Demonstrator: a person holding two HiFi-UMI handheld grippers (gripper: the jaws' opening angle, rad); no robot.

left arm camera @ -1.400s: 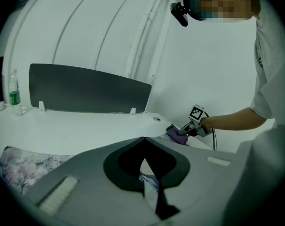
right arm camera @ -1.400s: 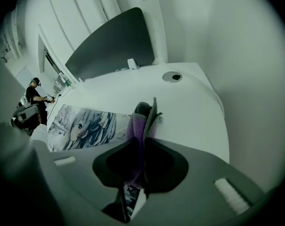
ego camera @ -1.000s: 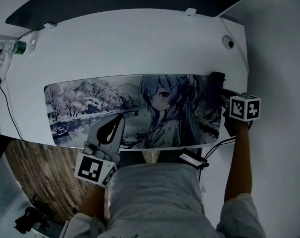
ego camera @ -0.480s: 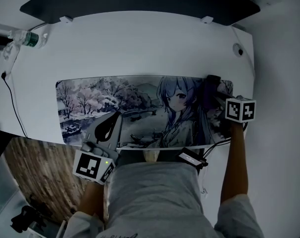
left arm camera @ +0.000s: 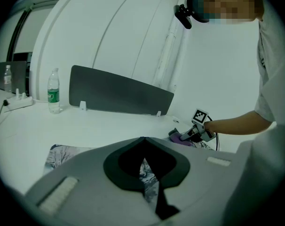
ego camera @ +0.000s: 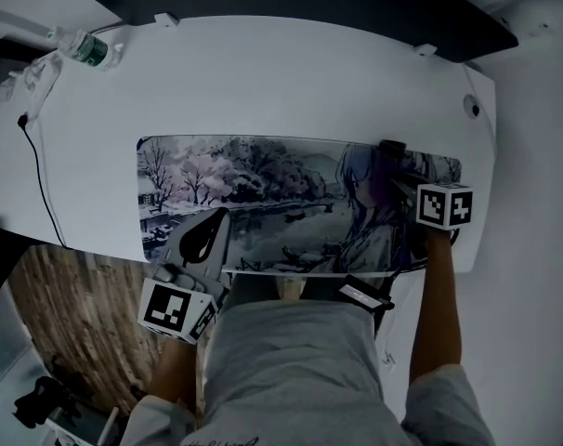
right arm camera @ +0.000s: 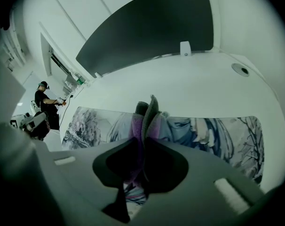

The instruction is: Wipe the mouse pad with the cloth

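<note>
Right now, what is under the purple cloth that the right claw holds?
The mouse pad, near its right end, by the printed girl's hair. The print directly beneath the cloth is covered.

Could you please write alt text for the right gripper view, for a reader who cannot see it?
The right claw is shut on a folded purple cloth over an illustrated mouse pad on a white desk; a dark divider panel stands behind.

Office: white desk [ego camera: 263,82], dark divider screen [ego camera: 309,3], power strip [left arm camera: 18,102].
</note>
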